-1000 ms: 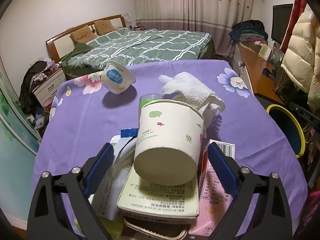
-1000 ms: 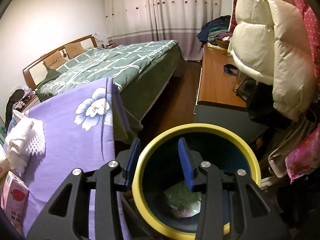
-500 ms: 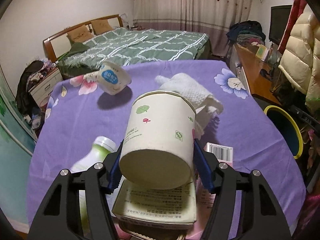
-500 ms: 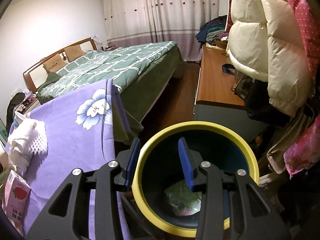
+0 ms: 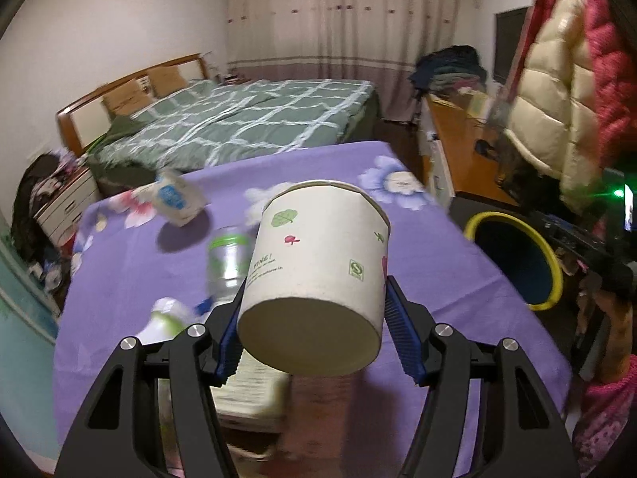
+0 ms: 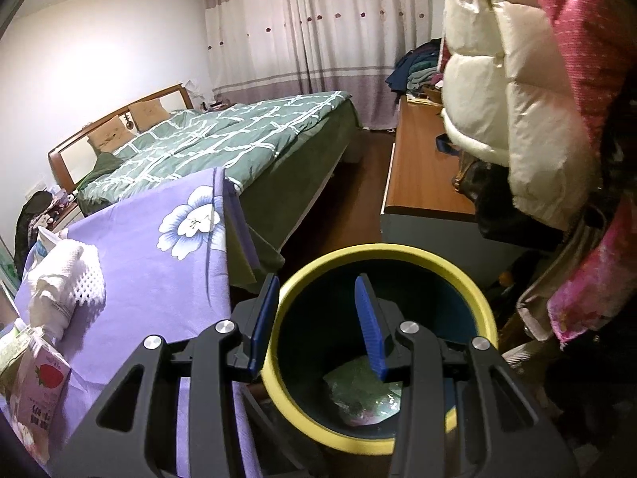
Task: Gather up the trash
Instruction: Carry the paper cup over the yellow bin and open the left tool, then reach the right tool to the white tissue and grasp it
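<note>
Big white paper cup [image 5: 318, 267] w/ little leaf prints is tilted, base toward cam, pinched on both sides above the purple tablecloth. Yellow-rimmed dark bin [image 6: 382, 342] sits just off the table edge, upright, w/ a crumpled greenish wrapper [image 6: 360, 392] at the bottom.

The paper cup [image 5: 318, 275] hides the table [image 5: 131, 279] behind it, the bottle [image 5: 227, 259] and box [image 5: 254, 394] beneath are smeared by blur, and the strawberry carton [image 6: 38, 394] is cut off at the right wrist view's left edge.
</note>
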`<action>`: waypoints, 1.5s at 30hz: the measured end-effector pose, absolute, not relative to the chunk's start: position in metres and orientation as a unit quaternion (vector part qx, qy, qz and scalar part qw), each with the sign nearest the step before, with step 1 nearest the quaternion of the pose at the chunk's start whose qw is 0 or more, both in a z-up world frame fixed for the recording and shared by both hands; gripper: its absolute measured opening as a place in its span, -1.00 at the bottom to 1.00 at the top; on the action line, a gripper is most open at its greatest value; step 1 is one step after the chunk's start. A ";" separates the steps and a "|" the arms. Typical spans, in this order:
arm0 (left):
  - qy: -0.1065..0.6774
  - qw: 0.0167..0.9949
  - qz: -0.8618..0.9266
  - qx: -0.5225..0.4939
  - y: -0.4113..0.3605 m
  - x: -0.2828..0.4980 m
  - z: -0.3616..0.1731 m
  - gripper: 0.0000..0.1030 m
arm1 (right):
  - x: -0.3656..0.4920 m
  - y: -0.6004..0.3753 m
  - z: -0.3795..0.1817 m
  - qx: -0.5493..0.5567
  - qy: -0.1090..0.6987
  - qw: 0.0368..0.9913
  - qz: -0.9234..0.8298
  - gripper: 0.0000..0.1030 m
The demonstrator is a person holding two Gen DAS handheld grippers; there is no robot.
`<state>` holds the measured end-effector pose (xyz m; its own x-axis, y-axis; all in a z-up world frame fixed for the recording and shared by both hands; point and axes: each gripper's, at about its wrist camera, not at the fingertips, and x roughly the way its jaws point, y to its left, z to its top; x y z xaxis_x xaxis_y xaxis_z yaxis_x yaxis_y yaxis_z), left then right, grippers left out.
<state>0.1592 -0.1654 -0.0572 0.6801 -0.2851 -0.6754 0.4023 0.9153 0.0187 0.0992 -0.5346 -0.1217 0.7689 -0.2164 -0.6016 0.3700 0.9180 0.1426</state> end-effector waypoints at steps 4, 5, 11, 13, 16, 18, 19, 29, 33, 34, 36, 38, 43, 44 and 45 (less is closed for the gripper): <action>0.350 0.902 -0.233 0.099 -0.214 0.153 -0.057 0.21 | 0.085 -0.548 -0.121 0.130 0.298 0.931 -0.167 -0.25; 0.351 0.900 -0.239 0.102 -0.223 0.153 -0.058 0.21 | 0.081 -0.551 -0.122 0.131 0.298 0.930 -0.169 -0.25; 0.357 0.877 -0.297 0.123 -0.308 0.151 -0.070 0.22 | 0.059 -0.578 -0.128 0.139 0.298 0.926 -0.187 -0.21; 0.363 0.869 -0.311 0.131 -0.339 0.153 -0.076 0.22 | 0.051 -0.587 -0.129 0.140 0.297 0.924 -0.194 -0.19; 0.377 0.854 -0.331 0.138 -0.379 0.157 -0.089 0.22 | 0.040 -0.597 -0.130 0.142 0.295 0.923 -0.201 -0.17; 0.386 0.846 -0.338 0.146 -0.402 0.163 -0.100 0.23 | 0.032 -0.604 -0.130 0.143 0.294 0.922 -0.207 -0.15; 0.392 0.841 -0.344 0.147 -0.413 0.164 -0.104 0.23 | 0.030 -0.607 -0.130 0.143 0.293 0.922 -0.210 -0.15; 0.420 0.822 -0.352 0.154 -0.481 0.190 -0.132 0.51 | 0.014 -0.623 -0.136 0.149 0.299 0.914 -0.229 -0.01; 0.419 0.827 -0.352 0.135 -0.470 0.194 -0.121 0.55 | 0.014 -0.619 -0.135 0.148 0.302 0.913 -0.229 -0.01; 0.417 0.828 -0.352 0.129 -0.461 0.193 -0.115 0.55 | 0.014 -0.617 -0.134 0.147 0.302 0.914 -0.229 0.00; 0.406 0.837 -0.347 0.117 -0.437 0.187 -0.100 0.60 | 0.018 -0.610 -0.132 0.144 0.302 0.915 -0.224 0.01; 0.396 0.846 -0.340 0.108 -0.415 0.182 -0.090 0.65 | 0.020 -0.603 -0.131 0.143 0.302 0.917 -0.219 0.04; 0.370 0.870 -0.312 0.089 -0.336 0.159 -0.062 0.70 | 0.037 -0.575 -0.131 0.132 0.308 0.923 -0.188 0.05; 0.366 0.875 -0.304 0.086 -0.322 0.156 -0.058 0.70 | 0.041 -0.568 -0.130 0.129 0.310 0.924 -0.182 0.06; 0.361 0.882 -0.292 0.080 -0.303 0.153 -0.053 0.71 | 0.046 -0.558 -0.130 0.125 0.311 0.926 -0.171 0.06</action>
<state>0.1530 -0.3026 -0.0527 0.5688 -0.4574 -0.6835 0.5727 0.8168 -0.0700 0.0463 -0.5579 -0.1298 0.7475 -0.2388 -0.6199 0.3951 0.9100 0.1259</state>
